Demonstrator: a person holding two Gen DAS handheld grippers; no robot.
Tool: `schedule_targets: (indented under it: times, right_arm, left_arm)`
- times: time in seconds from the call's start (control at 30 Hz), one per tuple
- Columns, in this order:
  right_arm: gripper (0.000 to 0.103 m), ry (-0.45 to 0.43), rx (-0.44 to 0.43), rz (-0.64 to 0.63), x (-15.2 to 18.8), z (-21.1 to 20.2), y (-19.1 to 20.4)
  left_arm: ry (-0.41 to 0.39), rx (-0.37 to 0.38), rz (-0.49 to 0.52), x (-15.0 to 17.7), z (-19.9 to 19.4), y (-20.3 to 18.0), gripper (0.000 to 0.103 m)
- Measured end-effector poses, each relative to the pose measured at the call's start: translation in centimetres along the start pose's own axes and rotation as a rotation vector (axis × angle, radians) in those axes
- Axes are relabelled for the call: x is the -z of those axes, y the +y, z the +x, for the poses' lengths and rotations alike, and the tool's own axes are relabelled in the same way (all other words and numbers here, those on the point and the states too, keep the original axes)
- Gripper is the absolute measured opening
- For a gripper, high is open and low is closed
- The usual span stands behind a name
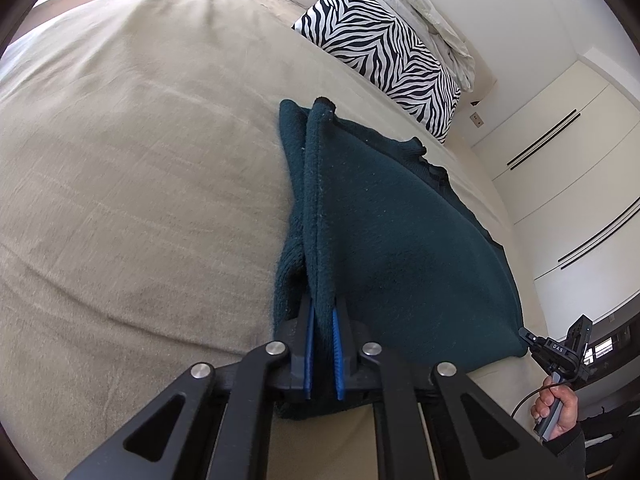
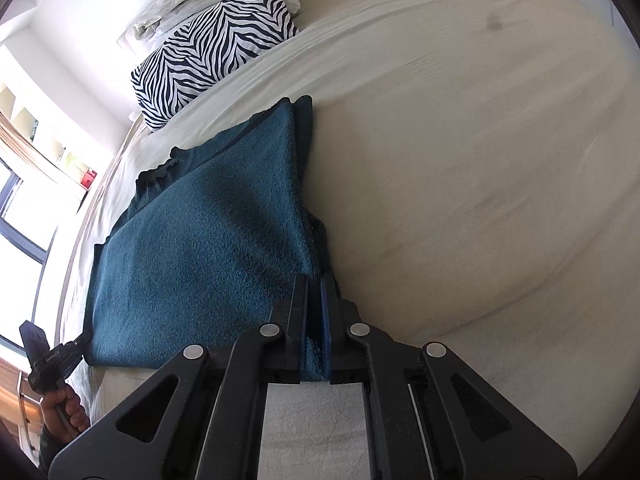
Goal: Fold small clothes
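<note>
- Left wrist view: left gripper clenched on teal garment edge, lifted off beige bed.
- Right gripper clenched on the garment's other edge, held low.
- Zebra pillow lies beyond.

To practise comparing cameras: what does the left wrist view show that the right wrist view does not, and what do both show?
Only the left wrist view: white cupboard doors, and the right claw in a hand.

Only the right wrist view: a window, a red item on a shelf, and the left claw.

Both: a teal garment on the bed, a zebra pillow, crumpled white bedding, and each view's own claw shut on the garment's edge.
</note>
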State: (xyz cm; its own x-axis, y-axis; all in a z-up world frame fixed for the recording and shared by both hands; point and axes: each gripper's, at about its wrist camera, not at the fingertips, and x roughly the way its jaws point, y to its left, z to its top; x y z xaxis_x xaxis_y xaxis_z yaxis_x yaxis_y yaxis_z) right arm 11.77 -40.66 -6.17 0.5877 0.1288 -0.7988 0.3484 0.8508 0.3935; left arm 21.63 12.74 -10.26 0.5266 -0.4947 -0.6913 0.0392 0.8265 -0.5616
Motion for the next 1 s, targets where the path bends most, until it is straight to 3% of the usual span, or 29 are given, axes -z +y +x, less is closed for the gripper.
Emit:
schedule_targets:
  times: [0.3,0.4,0.47,0.5,0.53,0.57,0.63,0.8,0.9,1.0]
  right_arm:
    - [0.006,0.016,0.019,-0.021,0.1,0.3,0.4]
    - [0.009,-0.02,0.038,0.005,-0.4,-1.4,0.4]
    - [0.025,-0.087,0.05,0.002,-1.1,-3.3,0.7]
    - [0.033,-0.118,0.049,0.001,-1.5,-4.1,1.1]
    - [0.056,-0.149,0.032,0.007,-2.2,-5.0,1.6]
    - [0.068,-0.183,0.0,0.011,-2.7,-5.4,2.4]
    - [0.069,-0.189,-0.104,-0.018,-4.1,-5.1,4.9]
    - [0.067,-0.023,-0.368,0.024,-6.9,2.0,11.9]
    - [0.066,0.062,-0.445,0.039,-7.8,7.4,15.8]
    - [0.066,0.143,-0.508,0.101,-7.9,12.5,18.4]
  left_arm:
    - [-0.003,0.006,-0.025,0.1,-0.3,0.3,0.012]
    - [-0.037,-0.035,-0.013,-0.1,-1.9,-0.3,0.013]
    - [-0.08,-0.062,0.032,-0.8,-3.3,-1.5,0.02]
    - [-0.099,-0.075,0.064,-1.4,-3.7,-2.4,0.028]
    - [-0.113,-0.086,0.101,-2.0,-3.8,-3.4,0.035]
    - [-0.126,-0.094,0.14,-2.8,-3.7,-4.6,0.037]
    - [-0.135,-0.092,0.202,-4.5,-2.5,-6.8,0.041]
    - [-0.127,-0.143,0.322,-8.6,3.1,-11.9,0.042]
    - [-0.108,-0.205,0.369,-10.4,6.9,-13.5,0.045]
    - [-0.068,-0.246,0.351,-11.0,10.3,-12.6,0.045]
